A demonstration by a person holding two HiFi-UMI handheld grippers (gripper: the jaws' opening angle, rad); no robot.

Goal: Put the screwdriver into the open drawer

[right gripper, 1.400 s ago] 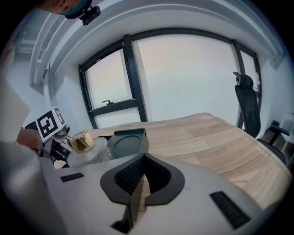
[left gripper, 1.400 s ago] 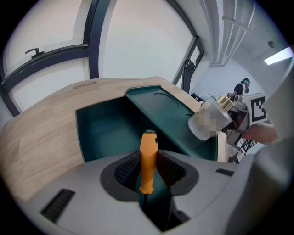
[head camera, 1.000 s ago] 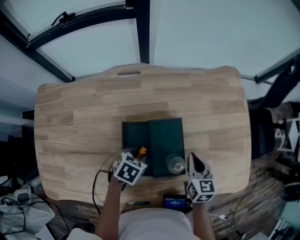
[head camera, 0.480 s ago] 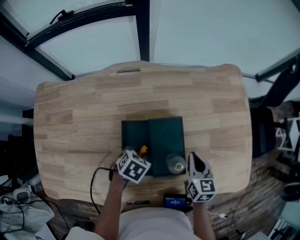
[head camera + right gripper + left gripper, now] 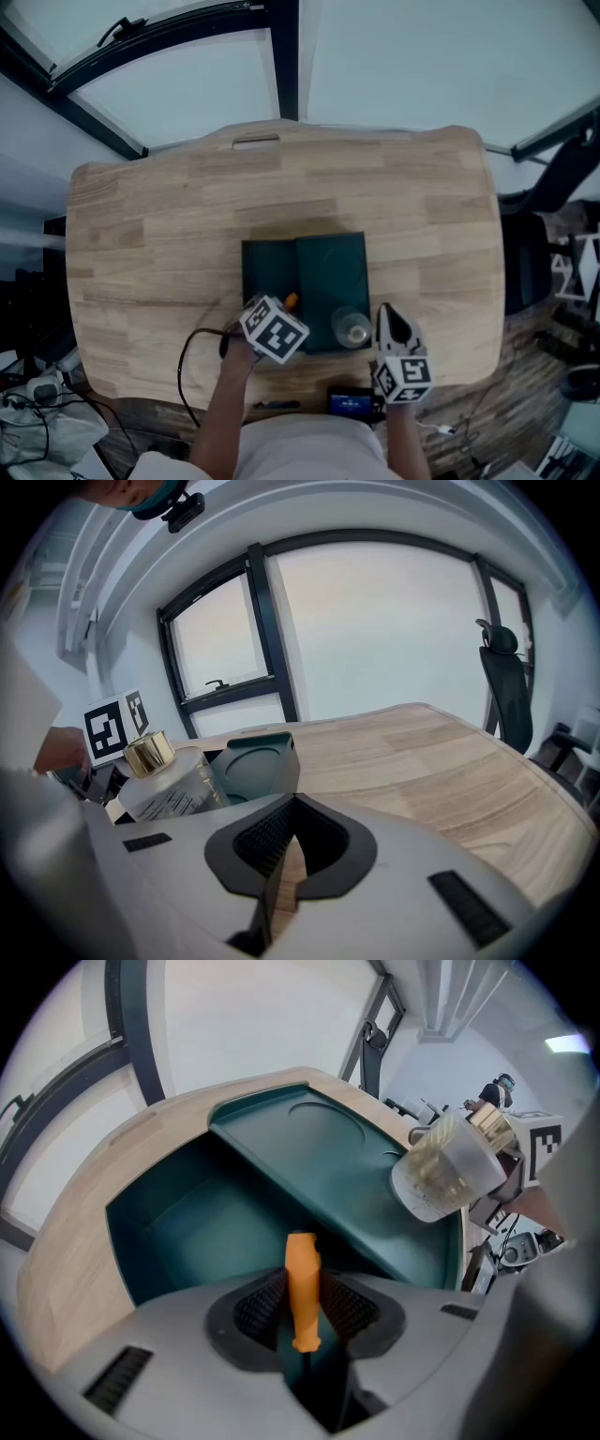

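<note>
A dark green drawer box (image 5: 333, 277) sits at the table's near middle, its open drawer (image 5: 267, 272) on the left side. My left gripper (image 5: 286, 309) is shut on the screwdriver's orange handle (image 5: 292, 301) at the drawer's near edge. In the left gripper view the screwdriver (image 5: 302, 1283) stands between the pads of the left gripper (image 5: 302, 1305), above the drawer cavity (image 5: 197, 1227). My right gripper (image 5: 390, 321) hovers shut and empty by the box's near right corner. A clear bottle (image 5: 352, 330) with a gold cap (image 5: 148, 752) rests on the box top.
A black cable (image 5: 190, 361) loops over the table's near left edge. A small device with a blue screen (image 5: 350, 405) and a thin pen-like object (image 5: 277, 406) lie by the front edge. An office chair (image 5: 525, 272) stands past the right edge of the wooden table (image 5: 159, 244).
My left gripper has shifted a little right and forward with the screwdriver, closer over the drawer. The right gripper and the bottle have stayed put.
</note>
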